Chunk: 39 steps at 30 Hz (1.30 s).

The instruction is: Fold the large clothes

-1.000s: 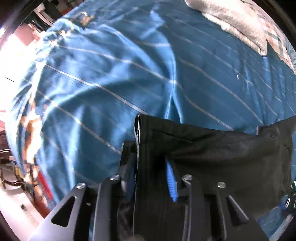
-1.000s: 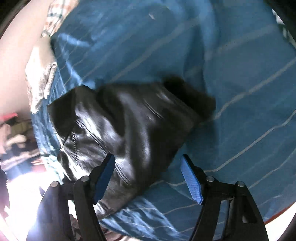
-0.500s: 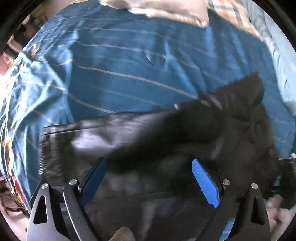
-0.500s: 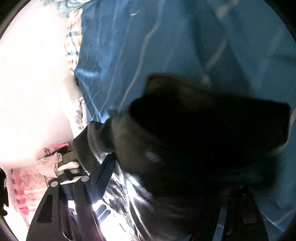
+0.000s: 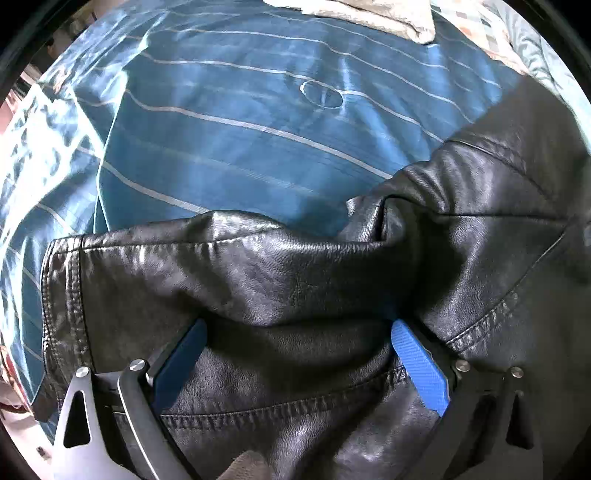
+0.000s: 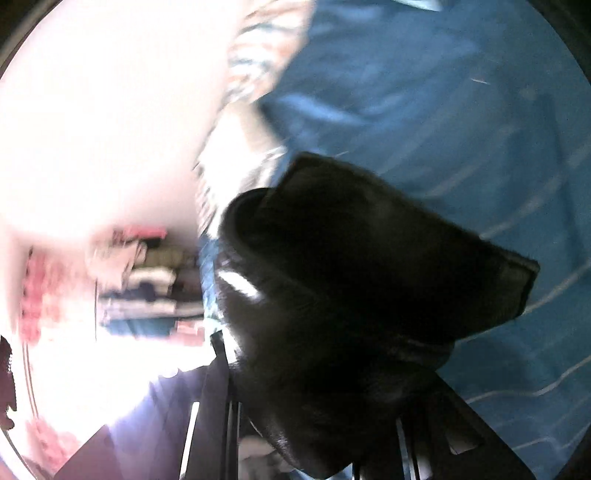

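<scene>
A black leather jacket (image 5: 332,280) lies on a blue striped bedspread (image 5: 229,140). In the left wrist view it fills the lower half, with a sleeve or hem folded across toward the left. My left gripper (image 5: 295,332) is open, its blue pads (image 5: 421,365) spread wide, with a ridge of leather between them. In the right wrist view a dark bunch of the jacket (image 6: 351,295) covers my right gripper (image 6: 332,406); its fingers are hidden and the view is blurred.
A beige towel or pillow (image 5: 369,14) and a checked cloth (image 5: 495,33) lie at the far edge of the bed. In the right wrist view there is bright glare and stacked items (image 6: 147,288) beyond the bed's left side.
My left gripper let go of the jacket edge, opened, and now rests over the leather. My right gripper moved into the jacket, which now covers its fingers, and the view swung left.
</scene>
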Motion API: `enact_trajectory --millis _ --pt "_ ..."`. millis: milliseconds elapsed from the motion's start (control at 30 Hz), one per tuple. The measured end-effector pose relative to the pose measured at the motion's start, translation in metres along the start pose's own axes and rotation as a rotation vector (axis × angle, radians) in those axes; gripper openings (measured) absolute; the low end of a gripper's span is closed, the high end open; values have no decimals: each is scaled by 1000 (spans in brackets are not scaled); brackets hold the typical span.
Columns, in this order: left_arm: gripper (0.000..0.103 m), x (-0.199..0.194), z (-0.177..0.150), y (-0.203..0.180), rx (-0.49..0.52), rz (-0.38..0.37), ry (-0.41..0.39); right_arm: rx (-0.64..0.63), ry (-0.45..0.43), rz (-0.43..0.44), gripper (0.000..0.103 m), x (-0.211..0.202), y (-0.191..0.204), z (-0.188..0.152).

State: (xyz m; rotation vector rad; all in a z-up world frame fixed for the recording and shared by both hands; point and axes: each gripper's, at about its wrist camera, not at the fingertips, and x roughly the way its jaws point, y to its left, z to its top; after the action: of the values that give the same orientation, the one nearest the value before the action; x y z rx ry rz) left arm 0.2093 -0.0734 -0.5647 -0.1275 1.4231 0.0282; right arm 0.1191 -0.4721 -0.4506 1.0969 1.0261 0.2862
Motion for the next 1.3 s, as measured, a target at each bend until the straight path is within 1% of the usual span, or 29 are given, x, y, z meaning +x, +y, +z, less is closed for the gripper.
enact_trajectory --millis 67,133,167,233,333,367,433,500,533,600,633,667,700,733,767,800,833,867,900,933,967,1000,1067,1100,1133,1167,1233,1267,1300 --pt "103 -3 3 16 -28 -31 12 -73 39 2 19 9 31 -7" --pt "103 -13 1 39 -87 -48 26 -152 83 5 19 19 61 -19" --pt "103 -28 -4 59 -137 -62 11 -176 101 6 19 21 69 -29" --pt "103 -54 -14 91 -205 -72 -28 -247 152 5 19 33 94 -44" --pt "103 -102 -45 157 -329 -46 -85 -369 260 1 19 64 131 -84" --pt "103 -121 -62 188 -384 -16 -100 -380 288 8 19 71 135 -95" --pt "103 -142 -91 228 -457 32 -116 -425 384 20 19 106 152 -129" --pt "103 -158 -116 262 -521 81 -119 -466 449 14 19 133 161 -163" --pt "103 -160 -127 269 -540 97 -121 -494 498 3 19 152 163 -184" --pt "103 -171 -152 299 -593 156 -115 -515 598 -49 19 195 158 -226" --pt "103 -168 -159 302 -608 166 -113 -531 676 -86 19 220 151 -247" --pt "103 -169 -169 314 -639 181 -111 -527 728 -113 23 235 144 -259" --pt "103 -173 -175 322 -660 188 -111 -508 792 -159 27 254 134 -274" --pt "103 -176 -177 322 -675 184 -111 -494 822 -176 31 262 130 -280" --pt "103 -182 -183 328 -702 177 -122 -471 861 -182 44 267 127 -287" --pt "103 -186 -186 328 -717 169 -136 -474 863 -181 48 265 130 -290" --pt "103 -193 -183 326 -730 159 -152 -489 870 -155 53 258 136 -289" --pt "103 -198 -180 322 -739 150 -163 -485 883 -129 73 254 141 -285" --pt "103 -206 -178 320 -749 135 -185 -466 903 -92 86 245 146 -280" --pt "103 -209 -172 321 -750 130 -195 -453 924 -66 86 231 150 -273" --pt "103 -218 -167 316 -743 114 -218 -454 930 -70 86 223 152 -267" --pt "103 -222 -159 313 -734 101 -234 -449 922 -79 86 213 151 -252" --pt "103 -227 -147 306 -712 86 -263 -405 869 -86 86 191 148 -224" --pt "103 -227 -141 301 -694 75 -272 -364 822 -113 86 182 141 -205" --pt "103 -224 -135 296 -671 72 -272 -341 800 -119 86 181 139 -192" --pt "103 -219 -131 290 -651 79 -267 -325 758 -131 84 180 133 -177" --pt "103 -204 -123 277 -598 95 -254 -340 710 -184 65 189 122 -157" --pt "103 -193 -119 271 -573 109 -235 -336 696 -218 45 205 120 -149" --pt "103 -177 -115 263 -543 107 -220 -324 693 -234 35 226 118 -143"
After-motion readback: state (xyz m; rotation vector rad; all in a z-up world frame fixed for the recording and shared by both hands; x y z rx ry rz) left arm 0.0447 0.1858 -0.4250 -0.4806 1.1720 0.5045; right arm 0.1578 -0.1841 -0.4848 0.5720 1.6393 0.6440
